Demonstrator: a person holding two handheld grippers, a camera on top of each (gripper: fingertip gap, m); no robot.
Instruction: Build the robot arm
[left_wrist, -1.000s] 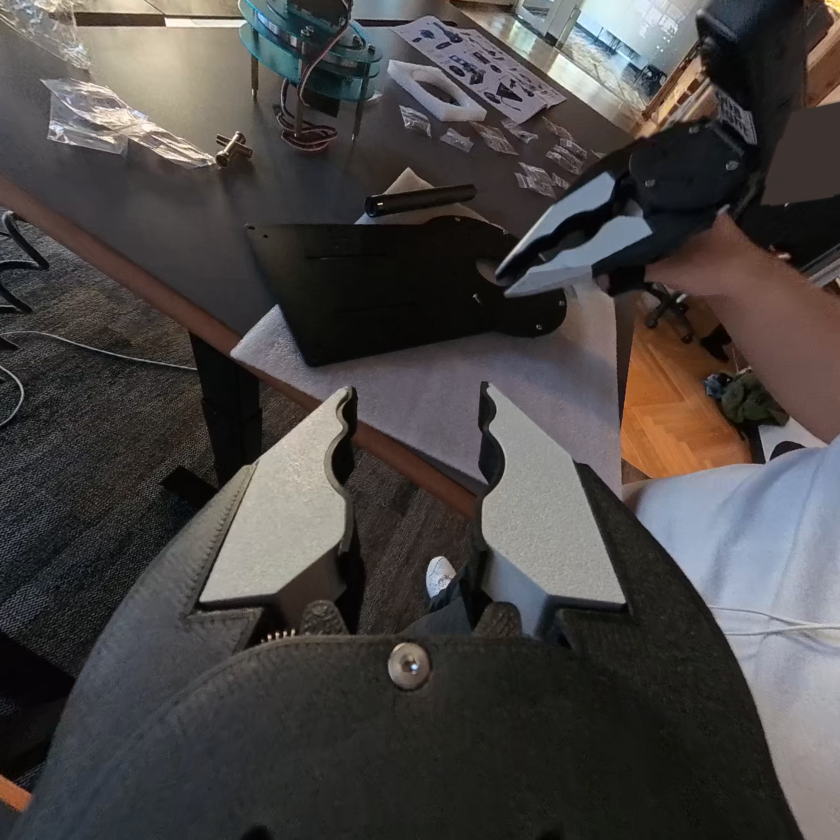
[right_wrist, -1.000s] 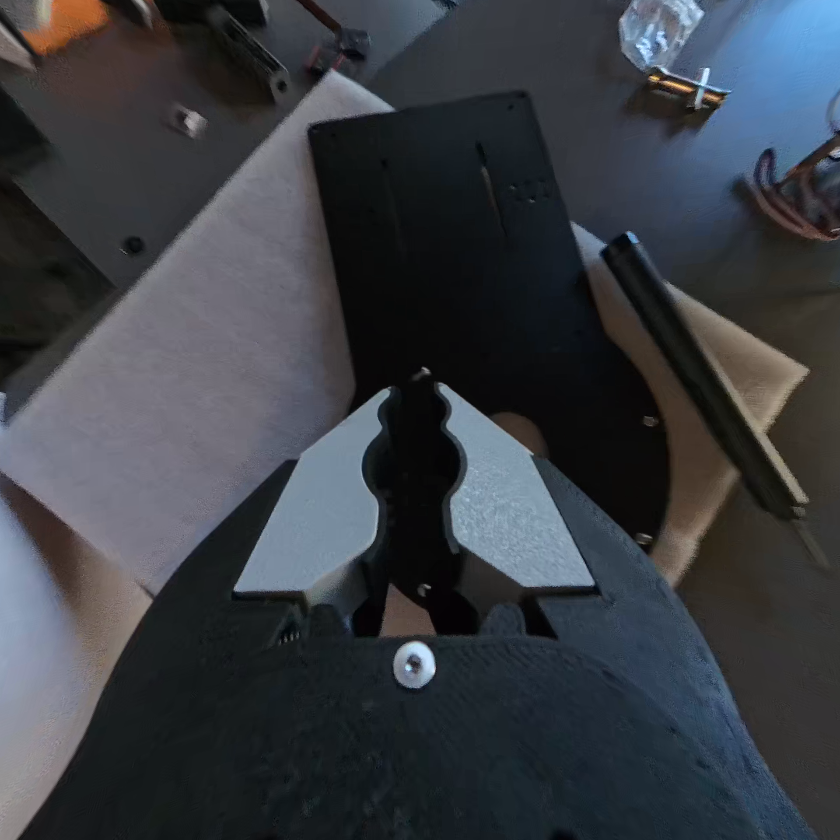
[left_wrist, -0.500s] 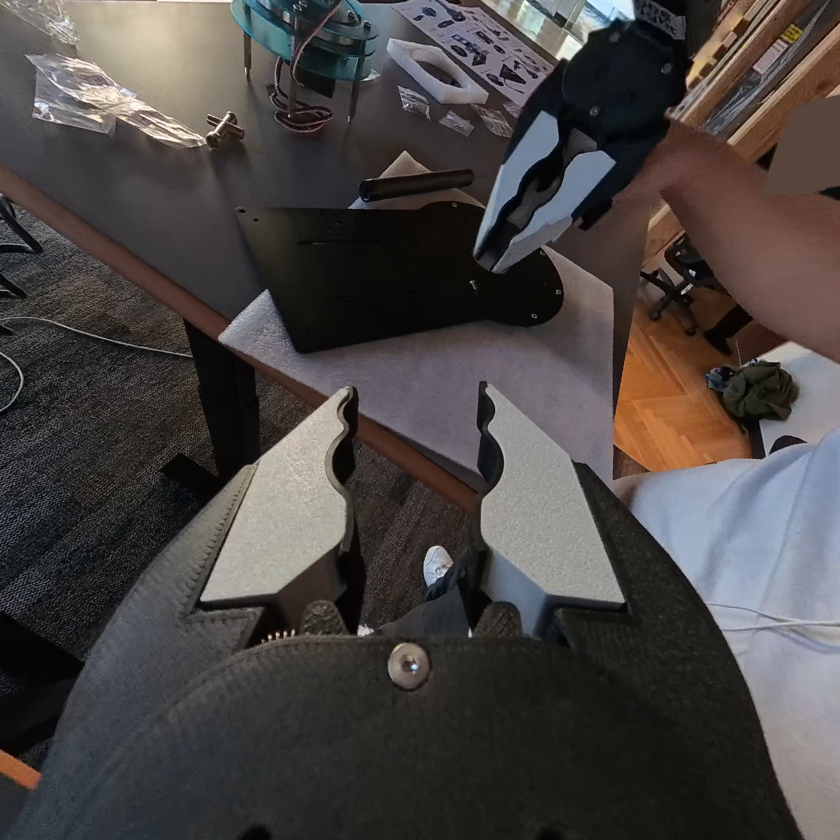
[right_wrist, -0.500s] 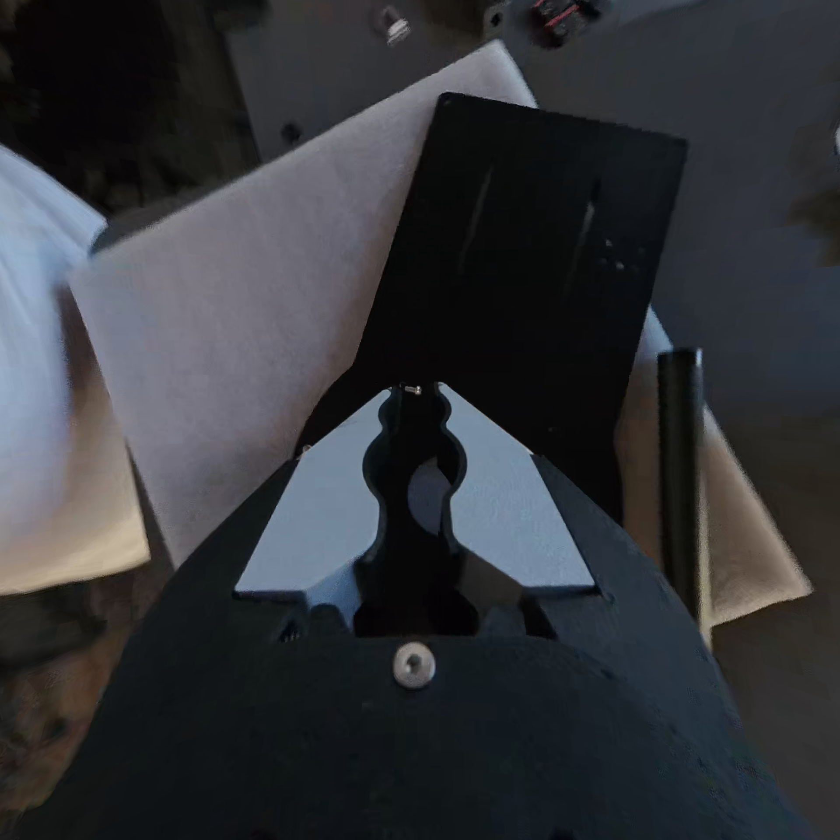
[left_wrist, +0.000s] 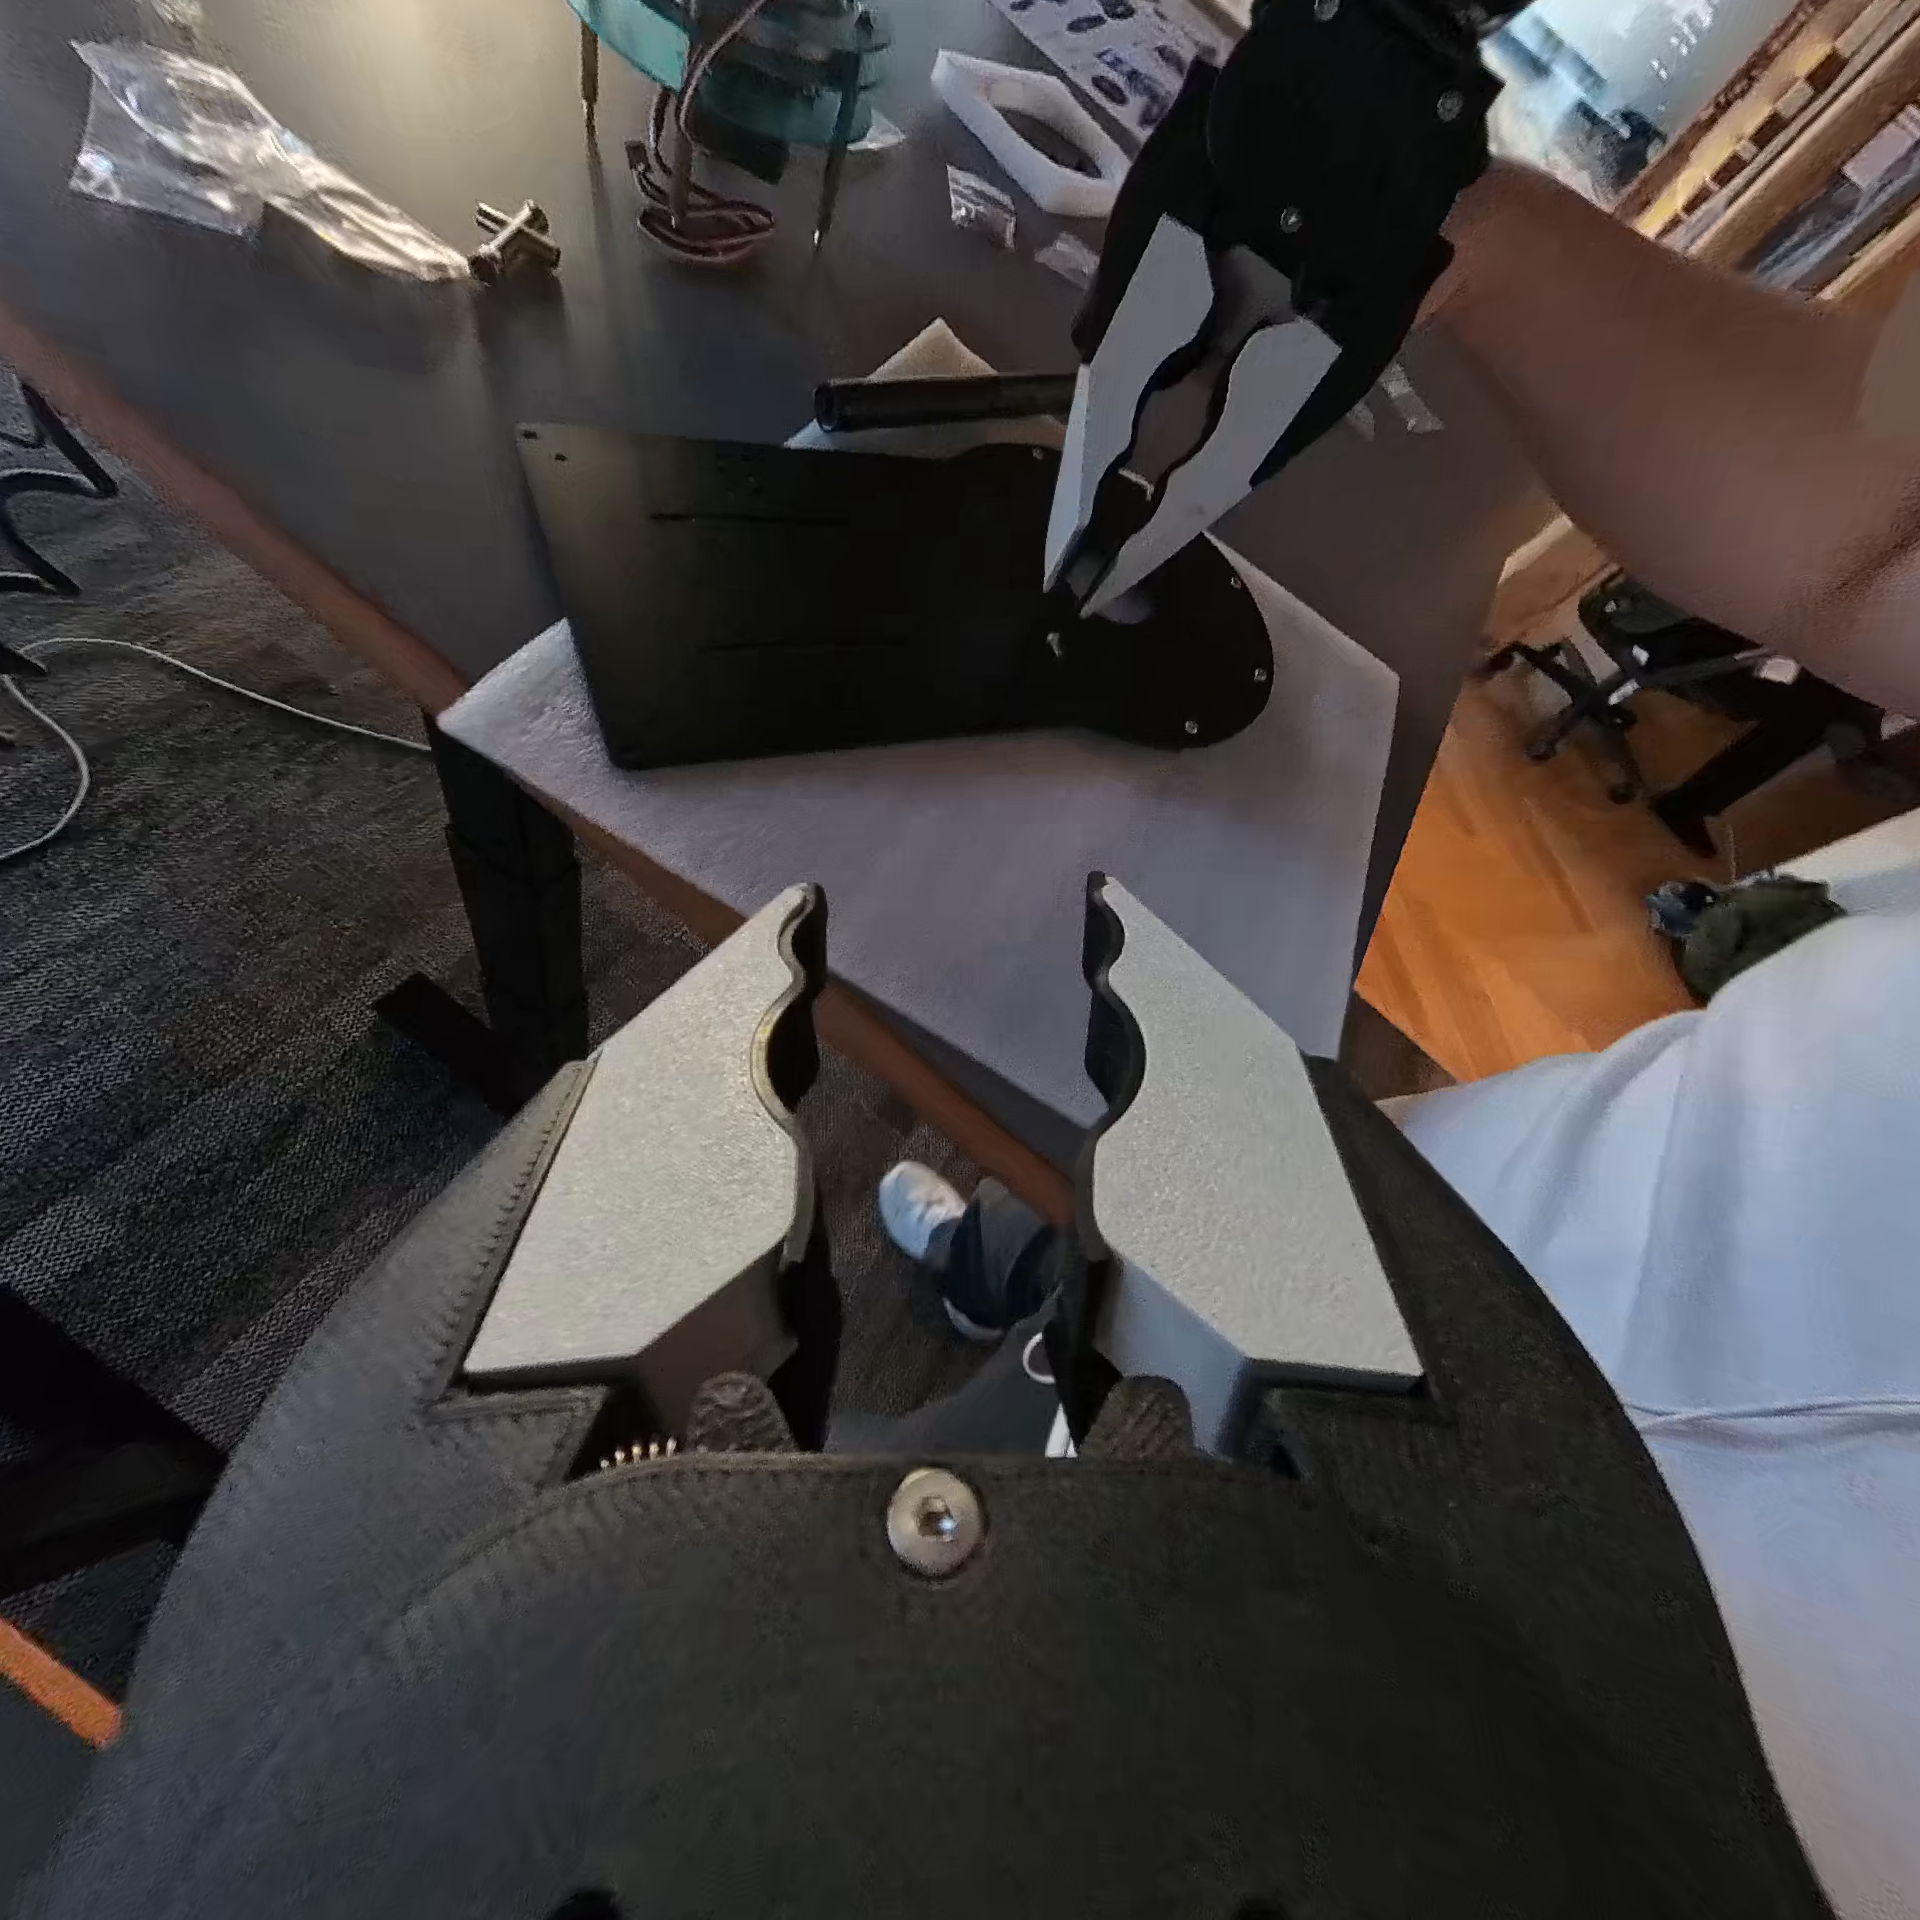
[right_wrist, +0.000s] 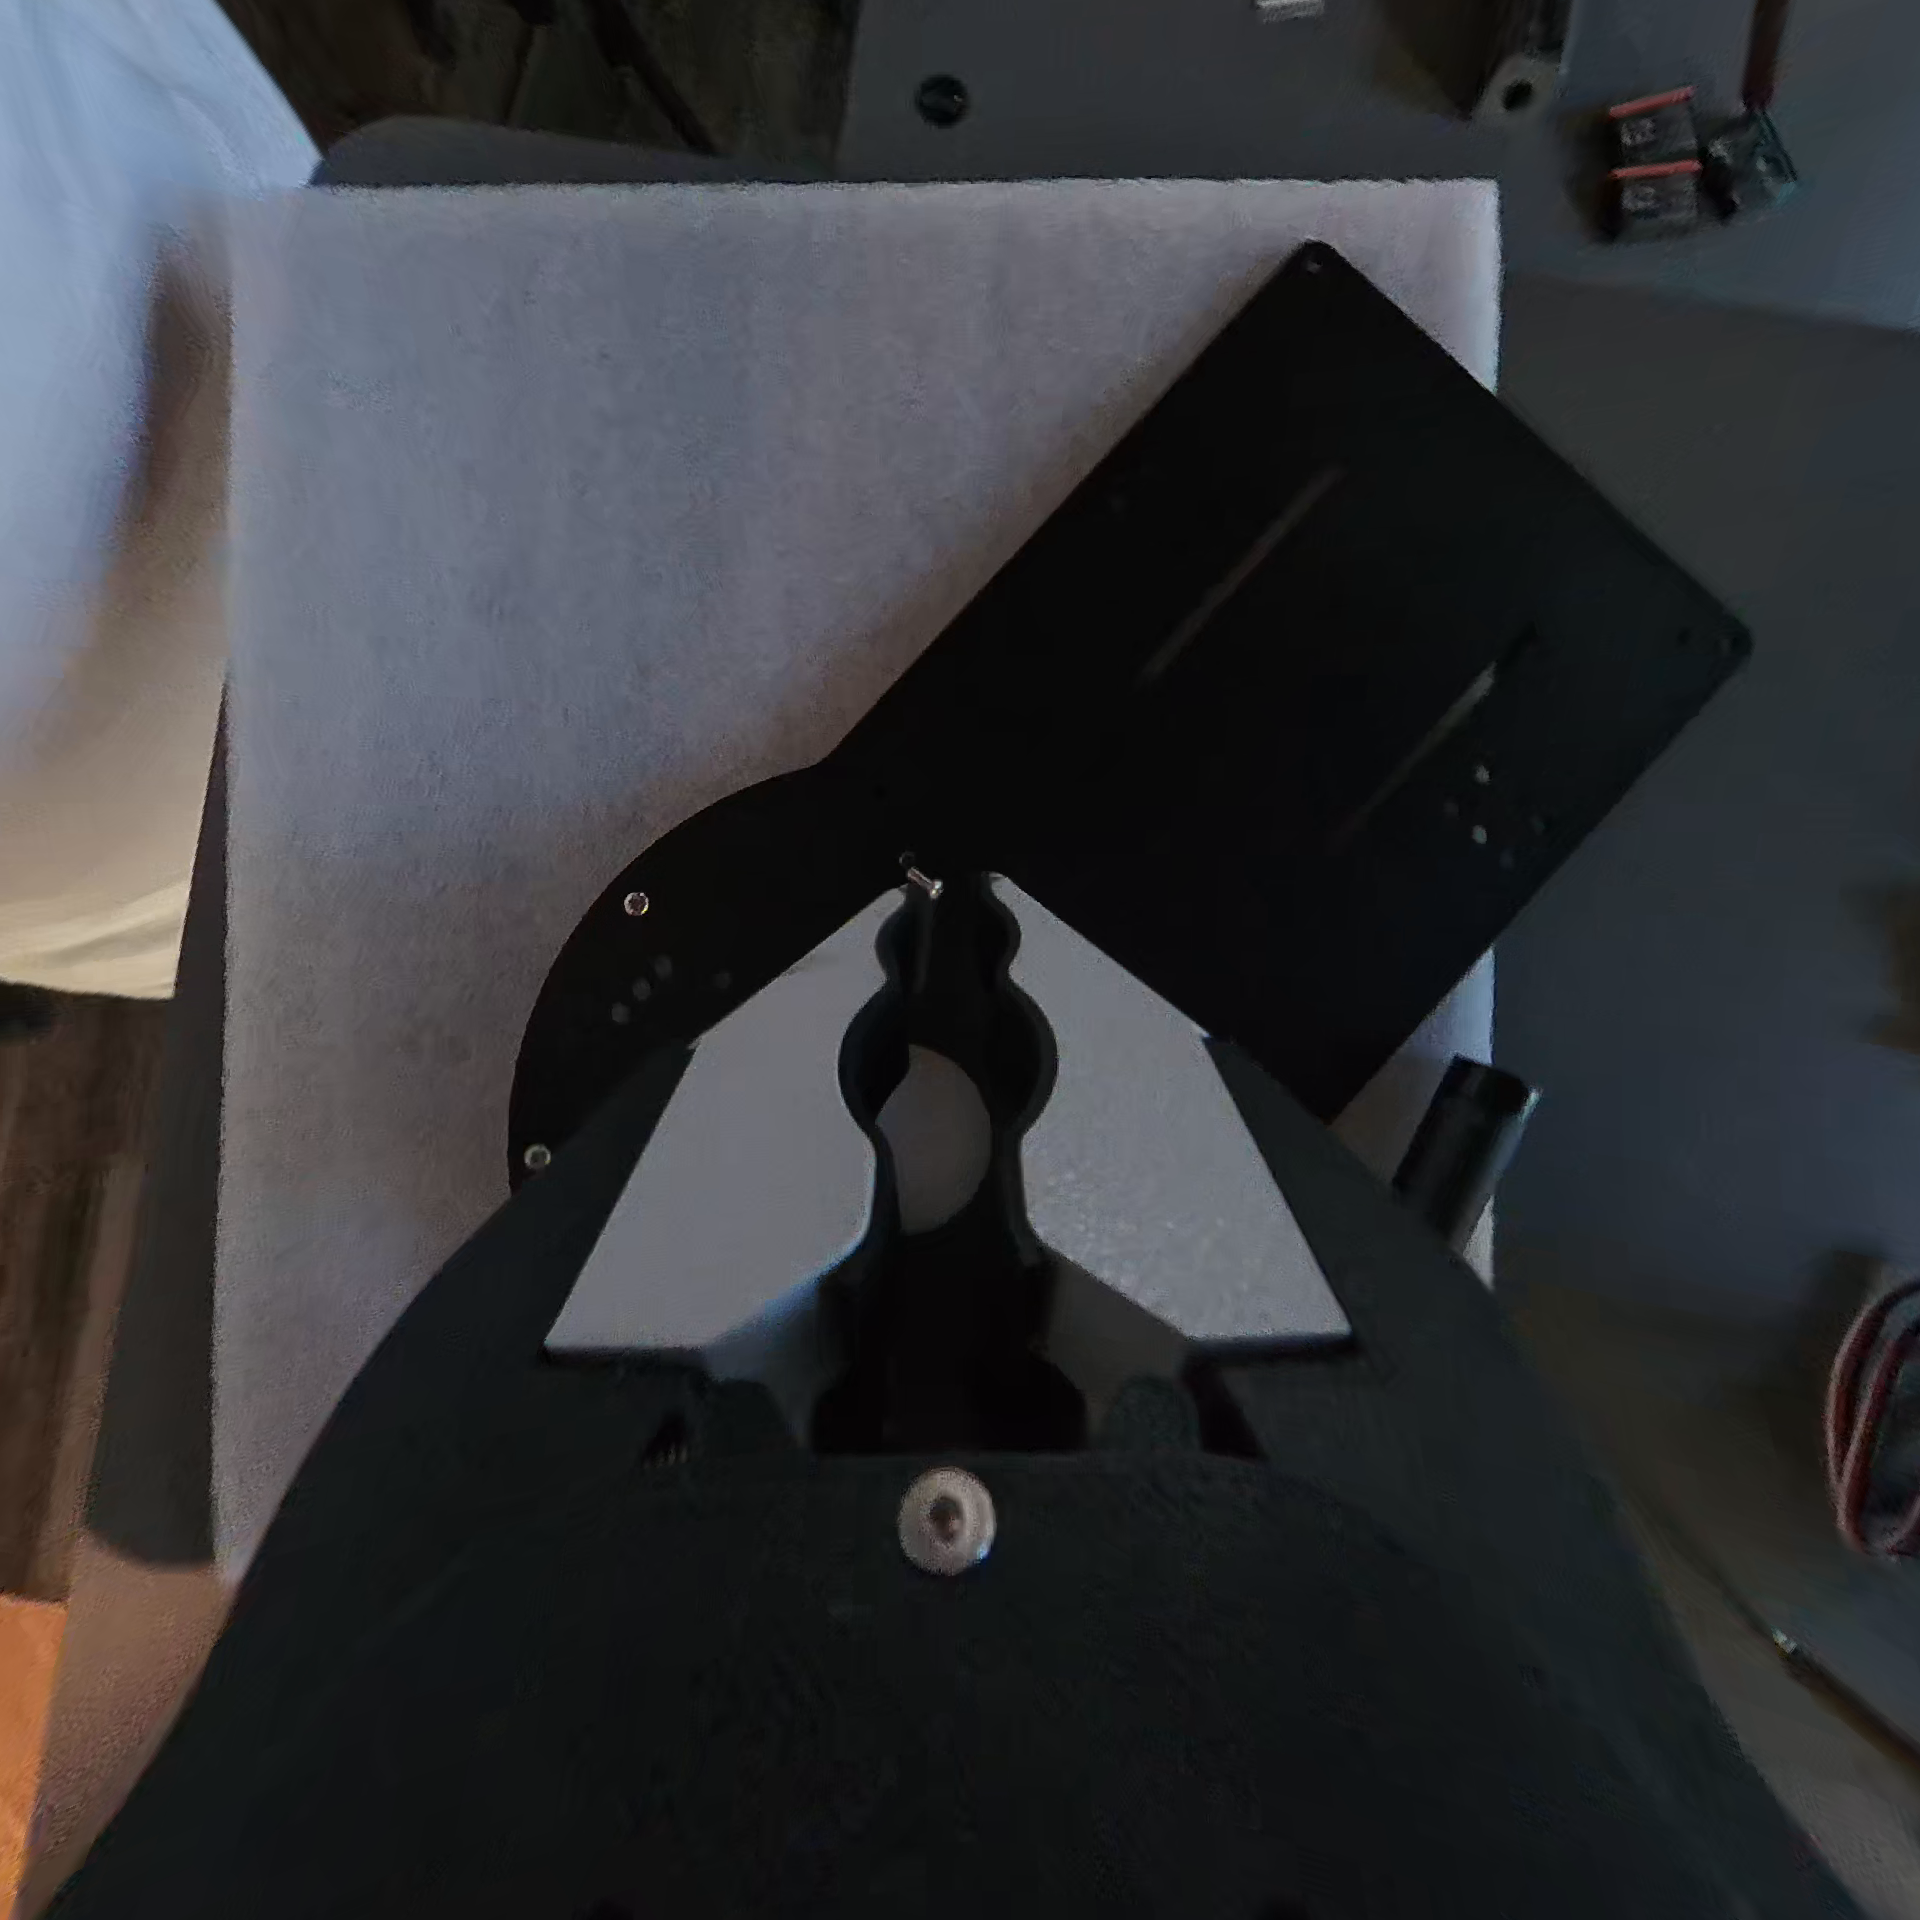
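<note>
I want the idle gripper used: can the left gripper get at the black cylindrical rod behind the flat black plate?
Probably yes. The left gripper is open and empty, off the table edge. The black cylindrical rod lies exposed on top beyond the flat black plate, though the right gripper hangs over its near end.

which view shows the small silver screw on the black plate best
The right wrist view: the small screw lies on the black plate just past the right gripper tips, seen from overhead. In the left wrist view it is a far-off speck below that gripper.
</note>
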